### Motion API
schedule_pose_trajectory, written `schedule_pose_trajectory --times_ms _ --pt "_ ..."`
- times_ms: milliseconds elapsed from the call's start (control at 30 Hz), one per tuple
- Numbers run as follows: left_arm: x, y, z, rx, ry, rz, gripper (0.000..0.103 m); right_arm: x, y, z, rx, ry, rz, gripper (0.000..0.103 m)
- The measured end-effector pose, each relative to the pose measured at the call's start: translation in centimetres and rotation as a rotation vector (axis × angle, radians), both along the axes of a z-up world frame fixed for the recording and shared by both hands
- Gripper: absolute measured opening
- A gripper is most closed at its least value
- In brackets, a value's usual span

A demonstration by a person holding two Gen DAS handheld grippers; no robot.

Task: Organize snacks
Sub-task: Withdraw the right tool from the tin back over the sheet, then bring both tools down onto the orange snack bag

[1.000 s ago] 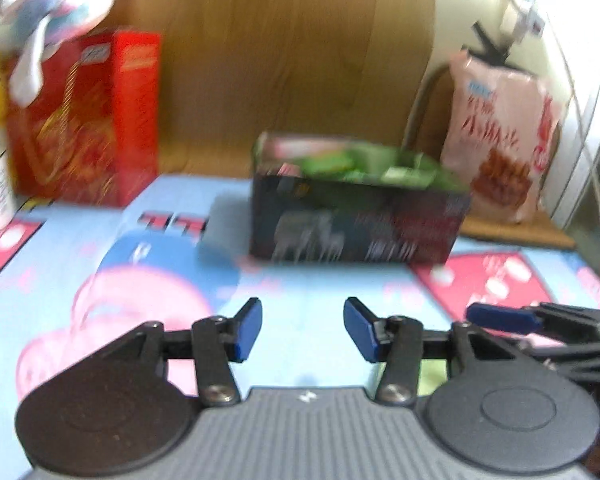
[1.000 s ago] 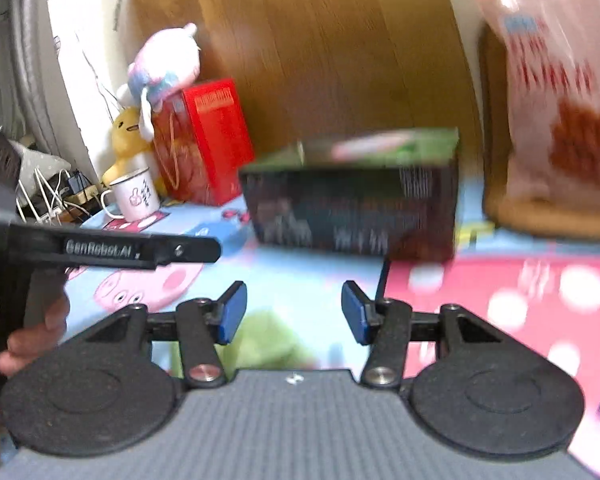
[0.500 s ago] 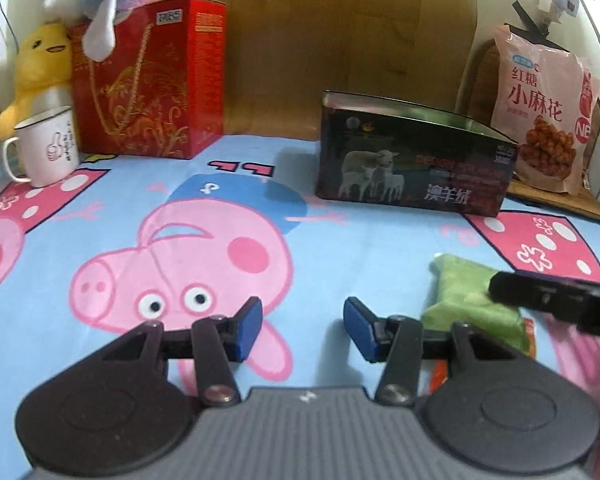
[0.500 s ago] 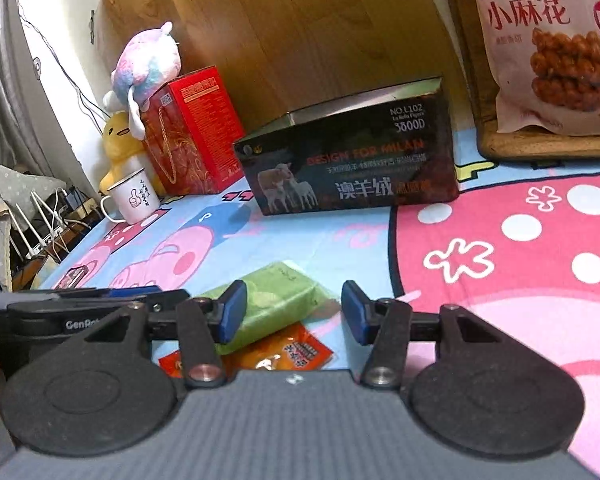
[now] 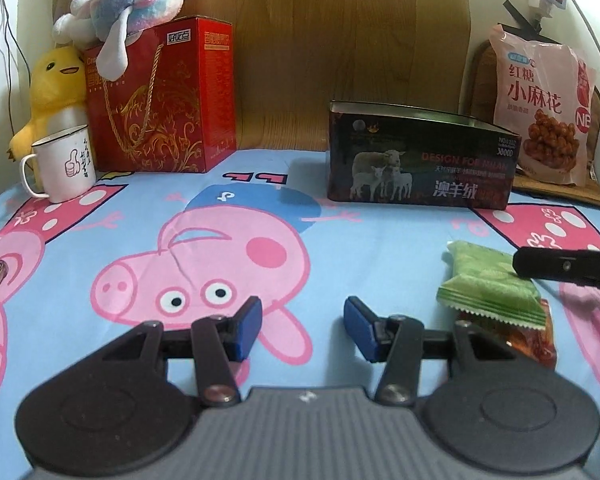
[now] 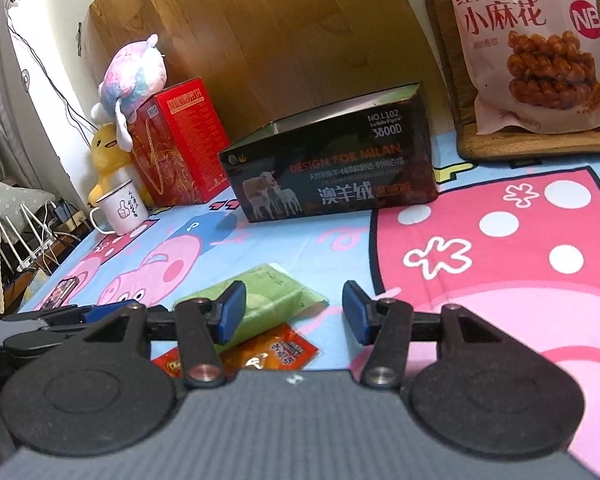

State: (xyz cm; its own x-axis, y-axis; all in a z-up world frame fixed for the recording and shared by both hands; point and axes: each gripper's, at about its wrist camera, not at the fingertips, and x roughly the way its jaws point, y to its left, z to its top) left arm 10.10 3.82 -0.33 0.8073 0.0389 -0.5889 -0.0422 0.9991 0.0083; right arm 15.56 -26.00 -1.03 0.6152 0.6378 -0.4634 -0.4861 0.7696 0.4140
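- Green snack packet lies on the cartoon cloth, overlapping an orange sachet, near of the dark box.
- Left gripper: jaws wide, empty.
- Right gripper: jaws wide, empty, just over the packet's right end.

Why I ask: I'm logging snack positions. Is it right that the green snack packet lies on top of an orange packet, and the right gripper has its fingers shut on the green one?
Not quite. The green snack packet does lie on the orange packet, but the right gripper is open and holds nothing, as the right wrist view shows.
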Motion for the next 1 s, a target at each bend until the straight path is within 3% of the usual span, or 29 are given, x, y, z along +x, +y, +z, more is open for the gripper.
schedule_pose_trajectory --times_ms 667,1000 --pt "-0.2 0.8 0.0 -0.068 -0.020 -0.021 0.054 0.0 -0.4 0.0 0.025 0.003 -0.002 0.059" --pt "-0.6 2.1 0.1 -0.173 -0.045 -0.024 0.054 0.3 -0.6 -0.1 0.050 0.020 0.012 0.059"
